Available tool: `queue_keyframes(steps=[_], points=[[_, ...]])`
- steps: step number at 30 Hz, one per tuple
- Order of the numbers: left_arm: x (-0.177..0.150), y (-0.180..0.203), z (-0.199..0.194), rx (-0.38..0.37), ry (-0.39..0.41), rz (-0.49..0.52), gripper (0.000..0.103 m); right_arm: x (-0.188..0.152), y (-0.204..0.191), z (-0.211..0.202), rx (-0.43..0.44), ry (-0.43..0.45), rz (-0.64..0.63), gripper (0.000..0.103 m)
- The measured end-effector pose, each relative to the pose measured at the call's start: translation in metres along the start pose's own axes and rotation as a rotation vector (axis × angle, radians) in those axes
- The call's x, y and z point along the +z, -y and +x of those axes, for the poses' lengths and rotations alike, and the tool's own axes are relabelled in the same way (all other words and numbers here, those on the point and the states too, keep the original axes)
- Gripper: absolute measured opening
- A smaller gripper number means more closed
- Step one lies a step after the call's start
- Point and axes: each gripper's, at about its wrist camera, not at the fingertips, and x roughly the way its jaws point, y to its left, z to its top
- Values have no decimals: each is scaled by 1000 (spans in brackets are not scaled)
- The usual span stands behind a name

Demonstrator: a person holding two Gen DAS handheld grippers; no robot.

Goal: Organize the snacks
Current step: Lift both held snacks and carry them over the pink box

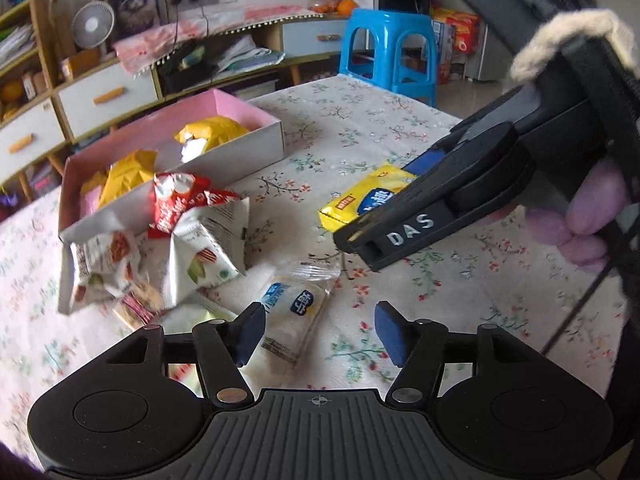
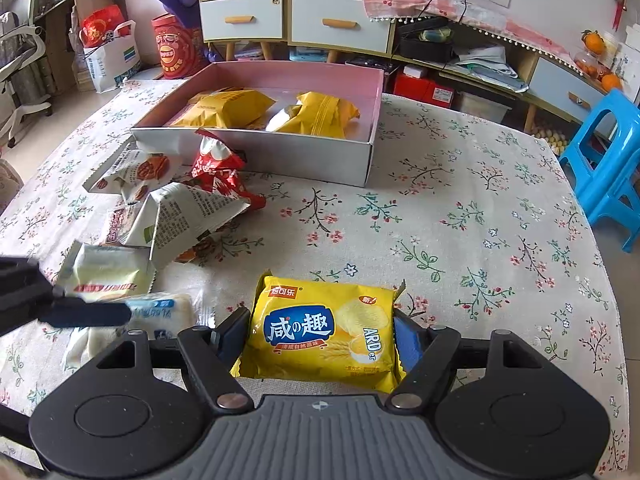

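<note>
While my right gripper clamps the yellow biscuit pack just above the bench, my left gripper's jaws gape empty over a clear-wrapped cake; the pink box sits at twelve o'clock.

Both wrist cams close, angled down; share box.

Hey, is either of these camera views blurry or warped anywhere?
Left wrist: white packets by the box smear with motion blur, and the foil gives glare. Right wrist: yellow pack sharp; the other gripper at the left edge is blurred. Both bend at the edges.
</note>
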Motion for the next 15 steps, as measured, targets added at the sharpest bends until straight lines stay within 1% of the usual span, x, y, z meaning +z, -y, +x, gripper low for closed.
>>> queue_keyframes(steps=[3,5,6,9,15], points=[[2,-2,-1,12,19,31,61,0,-1,-4,14,3,-8,63],[3,-6,-3,3,30,42,62,0,-3,-7,22,6,-14,63],[4,-8,-3,-9,27,47,65,0,-3,-9,29,7,-18,63],[4,-10,3,-28,-15,74,66,-1,-7,-13,52,8,-47,63],[0,-9,16,-14,-80,104,62,-4,-18,-14,65,-8,-112,63]])
